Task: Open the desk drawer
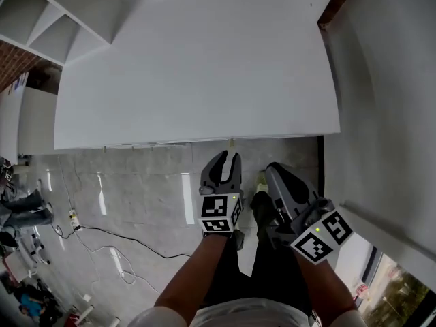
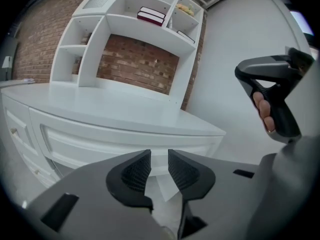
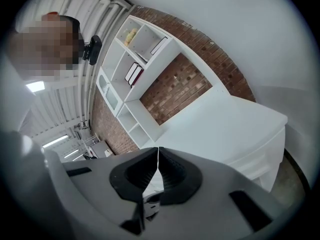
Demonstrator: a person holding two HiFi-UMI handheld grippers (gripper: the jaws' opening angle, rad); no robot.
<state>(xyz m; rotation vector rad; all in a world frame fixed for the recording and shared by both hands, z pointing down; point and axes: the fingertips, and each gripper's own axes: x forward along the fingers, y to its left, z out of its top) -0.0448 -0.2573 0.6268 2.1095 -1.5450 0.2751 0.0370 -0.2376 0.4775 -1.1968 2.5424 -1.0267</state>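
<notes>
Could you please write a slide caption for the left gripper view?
Open, empty left claw faces the closed white desk drawer; a shelf unit stands on top.

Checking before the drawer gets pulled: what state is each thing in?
Drawer: shut.
Left tool: open, empty.
Right tool: shut, empty.
Books: lying flat, stacked.

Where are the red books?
In the left gripper view, the books lie flat in an upper cubby of the shelf on the desk, left of the cubby holding something yellow.
</notes>
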